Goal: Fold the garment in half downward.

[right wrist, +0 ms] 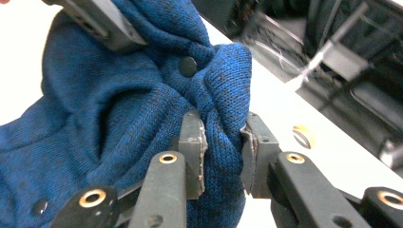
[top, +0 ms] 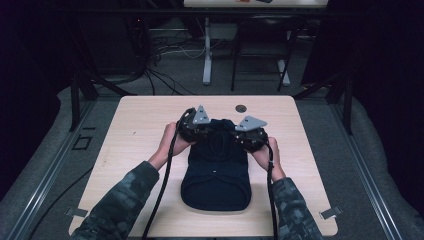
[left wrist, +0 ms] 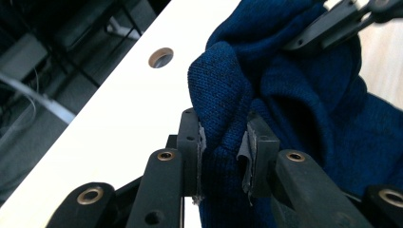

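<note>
A dark blue knitted garment [top: 216,172] lies in the middle of the light wooden table [top: 140,125], its far edge bunched up. My left gripper [top: 192,126] is shut on a fold of the knit at the garment's far left [left wrist: 223,128]. My right gripper [top: 250,134] is shut on a fold at its far right [right wrist: 223,128]. A dark round button [right wrist: 187,66] sits on the knit just beyond the right jaws. The other gripper [left wrist: 328,28] holds the cloth farther off in the left gripper view, and the same goes for the other gripper [right wrist: 97,21] in the right gripper view.
A round hole [top: 241,108] is cut in the table near its far edge, just beyond the grippers. Beyond the table stand a white desk leg [top: 207,50], dark chair legs and loose cables on the floor. Metal rails run along both sides of the table.
</note>
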A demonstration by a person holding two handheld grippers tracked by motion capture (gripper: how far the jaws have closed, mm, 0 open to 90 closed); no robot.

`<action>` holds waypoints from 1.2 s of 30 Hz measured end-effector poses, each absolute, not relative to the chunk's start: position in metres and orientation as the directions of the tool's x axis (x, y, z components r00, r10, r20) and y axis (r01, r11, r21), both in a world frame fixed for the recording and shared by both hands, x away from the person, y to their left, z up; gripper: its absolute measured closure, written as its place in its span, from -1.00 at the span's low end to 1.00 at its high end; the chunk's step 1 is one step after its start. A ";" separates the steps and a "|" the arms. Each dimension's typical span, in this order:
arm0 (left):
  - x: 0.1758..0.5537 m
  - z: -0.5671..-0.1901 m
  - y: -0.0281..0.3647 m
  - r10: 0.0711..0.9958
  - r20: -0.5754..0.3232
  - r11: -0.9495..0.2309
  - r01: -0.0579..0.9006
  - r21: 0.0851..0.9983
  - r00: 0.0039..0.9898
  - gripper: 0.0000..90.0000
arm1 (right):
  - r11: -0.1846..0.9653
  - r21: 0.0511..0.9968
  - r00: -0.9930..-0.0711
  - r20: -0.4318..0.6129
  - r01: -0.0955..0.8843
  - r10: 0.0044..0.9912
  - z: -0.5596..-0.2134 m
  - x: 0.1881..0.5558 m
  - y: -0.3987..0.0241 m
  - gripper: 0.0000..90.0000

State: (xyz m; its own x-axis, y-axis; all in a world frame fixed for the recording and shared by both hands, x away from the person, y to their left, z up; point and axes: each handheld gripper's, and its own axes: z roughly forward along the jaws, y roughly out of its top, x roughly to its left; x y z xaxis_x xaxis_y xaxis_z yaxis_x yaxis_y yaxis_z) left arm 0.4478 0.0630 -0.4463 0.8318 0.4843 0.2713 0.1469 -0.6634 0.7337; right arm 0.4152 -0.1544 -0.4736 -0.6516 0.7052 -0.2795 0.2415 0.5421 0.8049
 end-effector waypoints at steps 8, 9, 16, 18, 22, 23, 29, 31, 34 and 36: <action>0.439 -0.425 0.059 0.547 0.363 -0.605 0.057 0.794 0.754 0.60 | 0.437 0.880 -0.505 -0.296 0.185 0.810 -0.446 0.412 -0.151 0.63; 0.437 -0.427 0.058 0.551 0.367 -0.604 0.055 0.795 0.749 0.60 | 0.417 0.887 -0.498 -0.275 0.200 0.822 -0.448 0.411 -0.151 0.63; 0.430 -0.451 0.060 0.588 0.319 -0.570 0.101 0.815 0.743 0.61 | 0.348 0.904 -0.509 -0.183 0.250 0.841 -0.468 0.403 -0.152 0.63; 0.430 -0.459 0.060 0.595 0.305 -0.566 0.118 0.816 0.744 0.61 | 0.350 0.900 -0.520 -0.176 0.258 0.836 -0.475 0.400 -0.151 0.63; 0.430 -0.475 0.061 0.608 0.270 -0.554 0.156 0.818 0.746 0.61 | 0.356 0.888 -0.537 -0.155 0.292 0.829 -0.489 0.399 -0.150 0.62; 0.430 -0.477 0.061 0.607 0.272 -0.558 0.156 0.815 0.747 0.61 | 0.354 0.887 -0.539 -0.150 0.298 0.829 -0.493 0.399 -0.150 0.62; 0.428 -0.490 0.062 0.614 0.250 -0.549 0.178 0.817 0.748 0.61 | 0.369 0.877 -0.574 -0.139 0.307 0.807 -0.509 0.396 -0.149 0.58; 0.427 -0.493 0.063 0.612 0.240 -0.543 0.181 0.820 0.753 0.61 | 0.374 0.872 -0.580 -0.134 0.316 0.803 -0.513 0.395 -0.150 0.58; 0.426 -0.495 0.064 0.601 0.231 -0.551 0.187 0.813 0.765 0.60 | 0.372 0.871 -0.590 -0.124 0.321 0.798 -0.517 0.394 -0.152 0.57; 0.424 -0.495 0.066 0.591 0.226 -0.555 0.187 0.810 0.774 0.58 | 0.377 0.868 -0.597 -0.122 0.324 0.793 -0.518 0.392 -0.154 0.56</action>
